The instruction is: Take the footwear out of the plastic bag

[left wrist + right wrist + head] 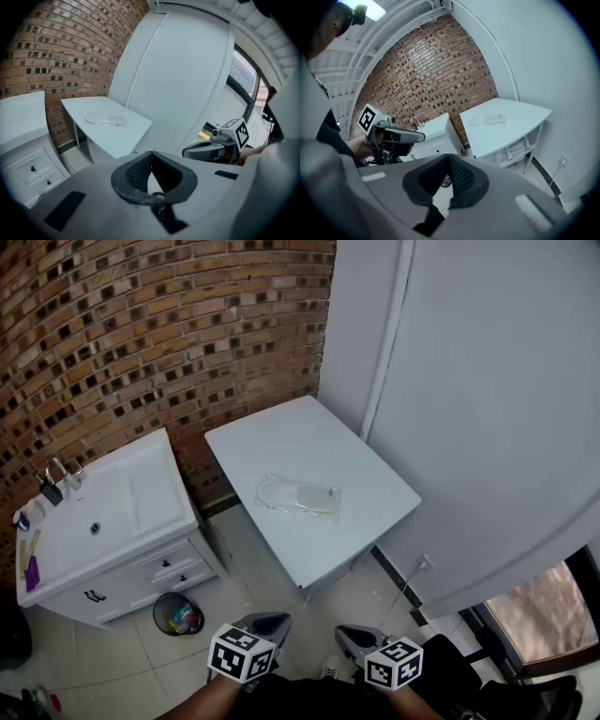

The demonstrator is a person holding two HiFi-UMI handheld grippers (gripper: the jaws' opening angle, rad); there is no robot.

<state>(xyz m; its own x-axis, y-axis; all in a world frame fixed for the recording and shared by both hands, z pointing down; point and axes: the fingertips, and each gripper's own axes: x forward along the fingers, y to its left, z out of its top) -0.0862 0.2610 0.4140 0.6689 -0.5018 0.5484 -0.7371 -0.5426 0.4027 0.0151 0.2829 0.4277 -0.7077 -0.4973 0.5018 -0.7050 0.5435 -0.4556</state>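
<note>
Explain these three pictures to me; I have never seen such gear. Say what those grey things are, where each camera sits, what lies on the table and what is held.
No robot here: a person holds two grey two-jaw grippers, each bearing a cube with square markers. The head view comes from a camera on the person's head, looking down: the left gripper and the right gripper show at its bottom. The other two pictures come from cameras riding on each gripper, looking along its jaws. Both pairs of jaws are shut with nothing between them. On the white rectangular table lies a flat clear plastic bag with something pale inside, too small to make out. Nothing is held.
</note>
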